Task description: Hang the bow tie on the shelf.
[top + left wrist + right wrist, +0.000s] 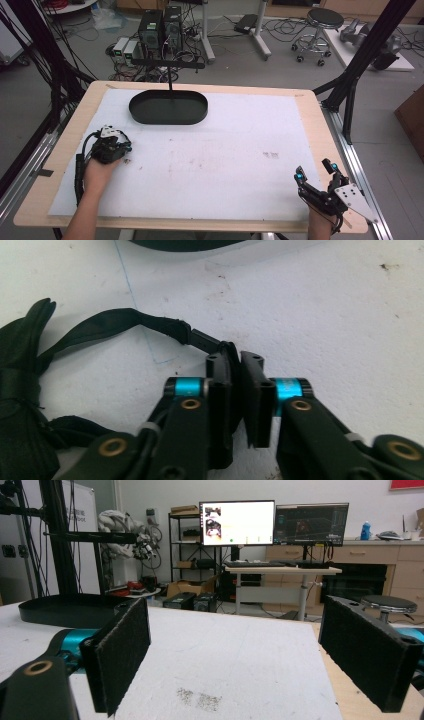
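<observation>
A black fabric item (20,390) lies on the white mat (225,155) at the left, and a black strap (115,322) runs out from it. My left gripper (237,365) is shut on the strap's far end, where a small black clip (202,338) sits just before the pads. From above, the left gripper (122,149) rests low on the mat's left side, below the black oval tray (168,107). My right gripper (314,171) stands open near the front right corner, with nothing between its fingers (125,655).
The oval tray (65,609) sits at the back left of the mat on a wooden table (65,150). Black frame posts (350,85) stand at both sides. Computers, cables and a stool (322,22) are on the floor beyond.
</observation>
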Demonstrator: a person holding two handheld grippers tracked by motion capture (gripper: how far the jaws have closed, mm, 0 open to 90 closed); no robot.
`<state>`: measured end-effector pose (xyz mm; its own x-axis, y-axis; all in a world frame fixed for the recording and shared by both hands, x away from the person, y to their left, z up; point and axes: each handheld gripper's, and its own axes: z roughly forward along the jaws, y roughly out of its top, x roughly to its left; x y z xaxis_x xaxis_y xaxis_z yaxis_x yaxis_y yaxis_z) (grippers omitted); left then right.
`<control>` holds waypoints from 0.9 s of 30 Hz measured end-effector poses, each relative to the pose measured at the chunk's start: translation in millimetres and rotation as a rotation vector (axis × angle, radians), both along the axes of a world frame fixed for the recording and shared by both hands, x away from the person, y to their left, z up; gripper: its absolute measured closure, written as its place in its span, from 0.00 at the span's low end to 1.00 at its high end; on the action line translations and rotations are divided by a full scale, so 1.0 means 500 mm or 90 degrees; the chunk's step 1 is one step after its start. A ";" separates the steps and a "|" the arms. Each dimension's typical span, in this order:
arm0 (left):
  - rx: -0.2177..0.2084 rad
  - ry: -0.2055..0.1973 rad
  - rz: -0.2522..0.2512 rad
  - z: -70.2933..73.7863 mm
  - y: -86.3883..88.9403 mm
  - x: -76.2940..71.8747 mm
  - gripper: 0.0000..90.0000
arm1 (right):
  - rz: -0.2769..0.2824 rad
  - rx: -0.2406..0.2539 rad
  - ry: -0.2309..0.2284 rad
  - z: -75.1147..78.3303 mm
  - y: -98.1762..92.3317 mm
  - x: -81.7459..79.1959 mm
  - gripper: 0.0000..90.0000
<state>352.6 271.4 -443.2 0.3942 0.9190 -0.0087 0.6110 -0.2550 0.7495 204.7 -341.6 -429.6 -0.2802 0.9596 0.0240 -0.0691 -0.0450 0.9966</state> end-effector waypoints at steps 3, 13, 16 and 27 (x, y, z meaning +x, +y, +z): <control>-0.008 -0.001 0.001 -0.001 0.002 0.000 0.98 | 0.000 0.000 -0.004 0.000 -0.001 0.000 0.14; -0.055 -0.117 -0.010 0.041 0.010 -0.023 0.98 | 0.000 0.001 0.002 0.000 0.001 0.000 0.14; -0.056 -0.180 -0.021 0.075 0.006 -0.032 0.98 | 0.001 -0.003 0.002 -0.001 0.003 0.001 0.14; -0.133 -0.326 -0.050 0.158 -0.012 -0.042 0.98 | 0.004 -0.012 0.000 -0.001 0.006 0.002 0.14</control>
